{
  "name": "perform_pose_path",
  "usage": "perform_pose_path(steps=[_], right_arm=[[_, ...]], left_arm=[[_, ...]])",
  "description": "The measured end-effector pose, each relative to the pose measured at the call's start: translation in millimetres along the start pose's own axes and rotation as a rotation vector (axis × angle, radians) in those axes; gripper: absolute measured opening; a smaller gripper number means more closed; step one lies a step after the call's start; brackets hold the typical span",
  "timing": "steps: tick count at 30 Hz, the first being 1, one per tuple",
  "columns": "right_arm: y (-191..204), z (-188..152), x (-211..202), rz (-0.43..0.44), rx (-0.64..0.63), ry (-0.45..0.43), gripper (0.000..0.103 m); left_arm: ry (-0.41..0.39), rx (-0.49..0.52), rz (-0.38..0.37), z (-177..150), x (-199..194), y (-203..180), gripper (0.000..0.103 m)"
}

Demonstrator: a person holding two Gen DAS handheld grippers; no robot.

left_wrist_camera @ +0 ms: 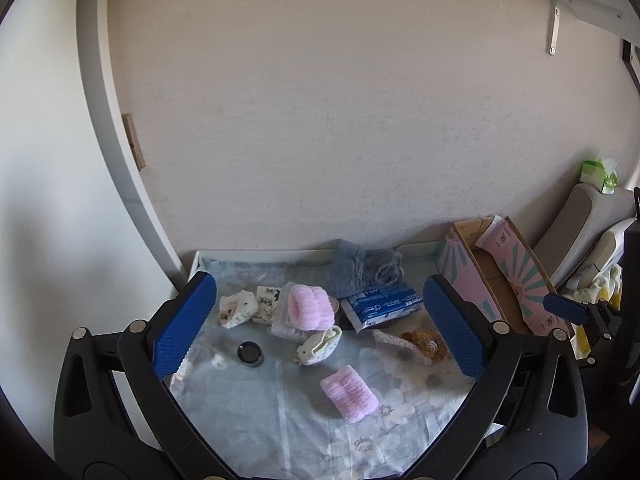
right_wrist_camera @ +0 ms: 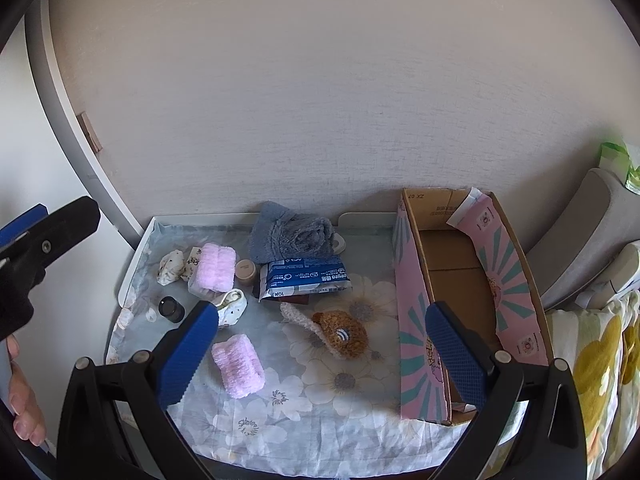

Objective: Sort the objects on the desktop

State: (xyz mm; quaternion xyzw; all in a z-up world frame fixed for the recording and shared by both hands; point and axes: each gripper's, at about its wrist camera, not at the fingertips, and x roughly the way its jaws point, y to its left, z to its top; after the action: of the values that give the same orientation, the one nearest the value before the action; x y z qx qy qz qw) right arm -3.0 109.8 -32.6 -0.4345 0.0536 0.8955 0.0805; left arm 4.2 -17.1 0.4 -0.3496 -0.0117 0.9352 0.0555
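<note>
Above the floral desktop, both hand-held grippers tilt downward, jaws wide.

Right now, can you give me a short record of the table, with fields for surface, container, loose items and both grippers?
surface: floral cloth over the table
container: pink cardboard box, open, at the right side
loose items: two pink rolls, blue packet, grey towel, brown plush toy, dark jar
left gripper: open, holds nothing
right gripper: open, holds nothing
</note>
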Motion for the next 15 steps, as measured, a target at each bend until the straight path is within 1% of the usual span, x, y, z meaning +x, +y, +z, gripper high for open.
perform_pose_path(steps=[15], right_arm=[[1.3,-0.9,-1.9,-0.004,0.001,-0.004,0.103]], left_arm=[[0.010,-0.001,-0.006,-3.0,1.8,-0.2,0.103]])
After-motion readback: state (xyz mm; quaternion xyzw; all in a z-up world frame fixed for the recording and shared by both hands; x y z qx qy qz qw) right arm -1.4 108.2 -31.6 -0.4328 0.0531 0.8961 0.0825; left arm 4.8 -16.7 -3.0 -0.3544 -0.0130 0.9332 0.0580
